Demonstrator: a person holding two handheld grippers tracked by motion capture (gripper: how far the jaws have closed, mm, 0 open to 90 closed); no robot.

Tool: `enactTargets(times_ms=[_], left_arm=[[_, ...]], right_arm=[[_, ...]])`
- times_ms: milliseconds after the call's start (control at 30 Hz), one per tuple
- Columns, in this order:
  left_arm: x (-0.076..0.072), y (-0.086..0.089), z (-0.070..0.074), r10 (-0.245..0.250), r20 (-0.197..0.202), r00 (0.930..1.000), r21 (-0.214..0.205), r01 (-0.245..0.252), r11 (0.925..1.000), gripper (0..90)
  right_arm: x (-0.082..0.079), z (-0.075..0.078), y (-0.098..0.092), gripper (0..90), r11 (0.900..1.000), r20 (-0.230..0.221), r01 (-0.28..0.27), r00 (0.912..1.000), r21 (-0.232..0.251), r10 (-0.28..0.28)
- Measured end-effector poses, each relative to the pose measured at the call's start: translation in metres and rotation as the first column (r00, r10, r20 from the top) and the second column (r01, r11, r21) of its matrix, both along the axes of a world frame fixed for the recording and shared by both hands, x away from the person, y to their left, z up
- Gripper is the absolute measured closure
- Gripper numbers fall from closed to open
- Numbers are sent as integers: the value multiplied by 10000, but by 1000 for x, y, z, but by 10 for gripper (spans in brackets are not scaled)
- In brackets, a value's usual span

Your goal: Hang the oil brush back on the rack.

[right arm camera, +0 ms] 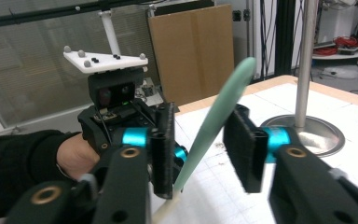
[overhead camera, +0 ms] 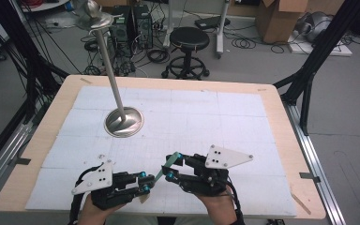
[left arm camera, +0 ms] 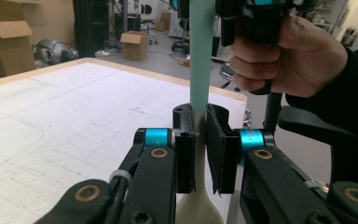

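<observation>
A utensil (overhead camera: 161, 170) with a mint-green handle (left arm camera: 199, 60) and a cream lower end (left arm camera: 198, 210) is held up near the table's front edge. My left gripper (overhead camera: 143, 182) is shut on it low down, both pads pressed against it in the left gripper view (left arm camera: 200, 144). My right gripper (overhead camera: 173, 165) straddles the green handle (right arm camera: 219, 112) higher up. Its jaws stand open (right arm camera: 203, 140), and a gap shows between the handle and the right-hand pad (right arm camera: 242, 149). The left gripper (right arm camera: 116, 107) faces the right gripper view's camera.
A metal stand with a round base (overhead camera: 124, 122) and a slanted pole (overhead camera: 110, 65) stands on the white mat (overhead camera: 215, 117) at the back left. Beyond the wooden table (overhead camera: 281, 122) are a black stool (overhead camera: 189, 40), cardboard boxes (overhead camera: 279, 18) and black frame posts (overhead camera: 323, 42).
</observation>
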State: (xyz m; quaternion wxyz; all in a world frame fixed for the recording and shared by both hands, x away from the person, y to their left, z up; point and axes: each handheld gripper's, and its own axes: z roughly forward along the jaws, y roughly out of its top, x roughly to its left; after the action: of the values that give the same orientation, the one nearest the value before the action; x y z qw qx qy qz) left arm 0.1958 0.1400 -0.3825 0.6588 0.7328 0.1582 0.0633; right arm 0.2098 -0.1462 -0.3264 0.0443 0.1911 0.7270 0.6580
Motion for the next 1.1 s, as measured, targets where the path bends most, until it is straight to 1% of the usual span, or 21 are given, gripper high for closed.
enactTargets(times_ms=[33, 67, 100, 267, 333, 433, 467, 500, 533, 600, 667, 733, 767, 800, 833, 867, 900, 967, 1000, 1033, 1100], left_arm=[[0, -1, 0, -12, 10, 10000, 14, 12, 10000, 816], [0, -1, 0, -37, 29, 10000, 45, 36, 10000, 816], [0, -1, 0, -44, -1, 10000, 34, 44, 10000, 816], [0, -2, -1, -107, 4, 9999, 60, 107, 9999, 816], [0, -2, -1, -133, 5, 9999, 112, 133, 9998, 816], [0, -3, -2, -260, 78, 9996, 58, 259, 9996, 813], [1, -3, -1, -230, 67, 9997, 36, 230, 9997, 734], [3, -3, -1, -155, -148, 9998, 97, 157, 9998, 620], [4, -2, -1, -144, -255, 9996, 100, 146, 9998, 558], [6, -1, -1, -223, -352, 9991, 189, 229, 9996, 495], [8, 1, -1, -507, -582, 9970, 106, 514, 9986, 444], [9, 1, -1, -809, -623, 9948, 20, 812, 9967, 445], [9, 0, -1, -1009, -696, 9925, -8, 1011, 9949, 451], [8, -1, -1, -1234, -755, 9895, -58, 1233, 9924, 467], [8, -2, -1, -1468, -781, 9861, -73, 1467, 9892, 467], [7, -3, -2, -1712, -809, 9819, -93, 1710, 9852, 505], [6, -5, -2, -1909, -823, 9781, -97, 1908, 9816, 505], [5, -7, -3, -2316, -889, 9687, -132, 2314, 9728, 549], [5, -8, -3, -2431, -905, 9658, -127, 2429, 9700, 580], [5, -9, -3, -2568, -954, 9617, -104, 2570, 9663, 605], [5, -9, -4, -2719, -966, 9575, -69, 2726, 9621, 635]], right_arm=[[0, 0, 0, 687, 10000, -24, 27, 10000, 26, -27], [1, 0, 0, 709, 10000, -152, -26, 9999, 81, 27], [2, 0, -1, 752, 9998, -396, -65, 9992, 205, 74], [3, 1, -1, 773, 9995, -654, -139, 9977, 300, 158], [3, 2, 0, 789, 9994, -697, -230, 9973, 265, 248], [2, 3, 2, 816, 9986, -624, -491, 9968, 199, 502], [2, 4, 3, 823, 9984, -510, -537, 9972, 146, 544], [1, 5, 3, 825, 9988, -410, -482, 9980, 75, 485], [2, 5, 2, 826, 9983, -439, -590, 9973, 19, 590], [3, 6, 1, 827, 9974, -486, -724, 9962, 46, 725], [4, 7, -1, 826, 9957, -452, -927, 9947, 23, 927], [6, 8, -3, 827, 9906, -473, -1363, 9895, 127, 1368], [6, 8, -2, 827, 9865, -435, -1618, 9857, 238, 1627], [8, 9, -2, 826, 9766, -292, -2127, 9765, 305, 2136], [8, 9, -2, 826, 9766, -292, -2127, 9765, 305, 2136], [9, 9, 1, 827, 9632, -260, -2667, 9632, 335, 2676], [9, 9, 1, 827, 9632, -260, -2667, 9632, 335, 2676], [11, 10, 3, 826, 9488, -204, -3151, 9487, 244, 3156], [12, 10, 5, 826, 9410, -213, -3376, 9409, 235, 3380], [13, 10, 6, 826, 9371, -205, -3482, 9370, 243, 3487], [16, 10, 8, 826, 9261, -254, -3760, 9260, 301, 3768]])
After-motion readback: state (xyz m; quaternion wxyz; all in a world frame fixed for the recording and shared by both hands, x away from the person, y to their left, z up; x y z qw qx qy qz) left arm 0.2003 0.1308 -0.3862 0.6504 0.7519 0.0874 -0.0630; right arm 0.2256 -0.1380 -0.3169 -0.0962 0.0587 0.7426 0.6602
